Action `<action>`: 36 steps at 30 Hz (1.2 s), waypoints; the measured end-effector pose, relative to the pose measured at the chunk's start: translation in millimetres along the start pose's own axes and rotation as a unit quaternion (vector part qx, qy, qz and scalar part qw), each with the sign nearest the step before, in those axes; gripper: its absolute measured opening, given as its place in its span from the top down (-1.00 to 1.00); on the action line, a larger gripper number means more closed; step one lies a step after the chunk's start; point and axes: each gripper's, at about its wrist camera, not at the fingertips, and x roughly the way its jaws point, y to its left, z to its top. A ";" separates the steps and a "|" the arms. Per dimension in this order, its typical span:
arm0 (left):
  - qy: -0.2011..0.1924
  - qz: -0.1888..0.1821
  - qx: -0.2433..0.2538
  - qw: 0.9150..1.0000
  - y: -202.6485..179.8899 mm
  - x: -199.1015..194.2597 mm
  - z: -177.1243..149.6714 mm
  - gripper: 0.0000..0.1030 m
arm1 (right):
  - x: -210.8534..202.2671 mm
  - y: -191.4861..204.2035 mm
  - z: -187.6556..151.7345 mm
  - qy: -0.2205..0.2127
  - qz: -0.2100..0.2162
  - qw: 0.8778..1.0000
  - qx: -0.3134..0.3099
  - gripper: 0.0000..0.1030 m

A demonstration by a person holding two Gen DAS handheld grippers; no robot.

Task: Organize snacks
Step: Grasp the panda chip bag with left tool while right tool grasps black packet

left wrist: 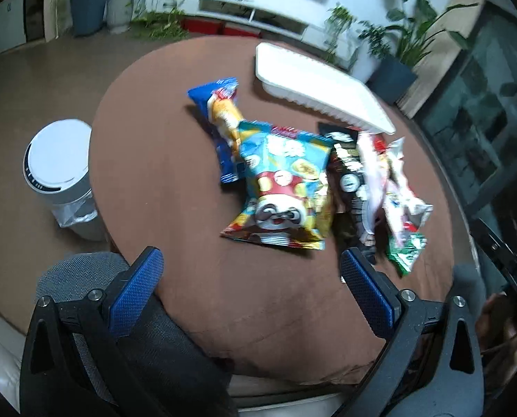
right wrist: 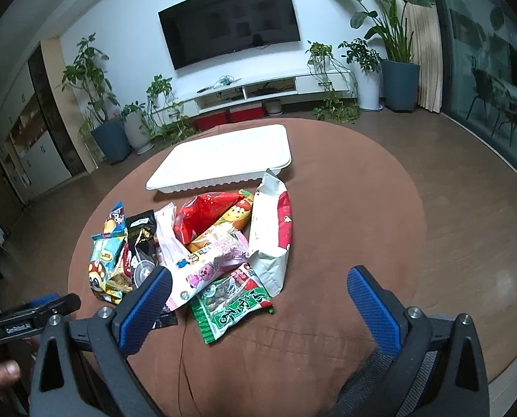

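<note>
Table cover (right wrist: 345, 215): brown cloth, matt, creased near its 6 o'clock edge. Tray (right wrist: 223, 154) at the table's 12 o'clock: white plastic, smooth, ribbed side wall. Snack packets (right wrist: 206, 250): glossy film, crinkled; white pouch (right wrist: 270, 236) looks matt. Left gripper (left wrist: 251, 295) and right gripper (right wrist: 258, 299): blue pads with rough knurled texture, black matt plastic frames, shiny metal screws. Floor (right wrist: 466, 208): wood-look, slight sheen.
</note>
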 end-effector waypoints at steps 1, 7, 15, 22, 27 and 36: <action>0.002 0.004 0.003 1.000 -0.9 2.1 3.2 -0.99 | 3.6 -1.2 -1.1 0.006 0.002 1.000 0.003 -1.00; -0.024 0.016 0.040 0.999 -21.8 5.8 28.5 -0.99 | 16.9 -6.7 -4.8 0.029 0.011 0.999 0.016 -0.76; 0.010 0.002 0.055 0.998 -31.8 35.9 44.4 -0.49 | 25.1 -17.8 -3.5 0.042 0.013 0.999 0.018 -0.52; 0.026 -0.017 0.058 0.998 -32.1 49.3 51.7 -0.32 | 29.9 -5.7 -7.3 0.052 0.030 0.998 -0.004 -0.52; 0.059 -0.015 0.059 0.996 -31.8 64.9 55.0 -0.32 | 30.1 -2.9 -8.9 0.057 0.033 0.998 -0.010 -0.52; 0.052 -0.056 0.051 0.996 -26.5 66.1 55.0 0.19 | 30.1 1.6 -8.2 0.058 0.035 0.998 -0.021 -0.52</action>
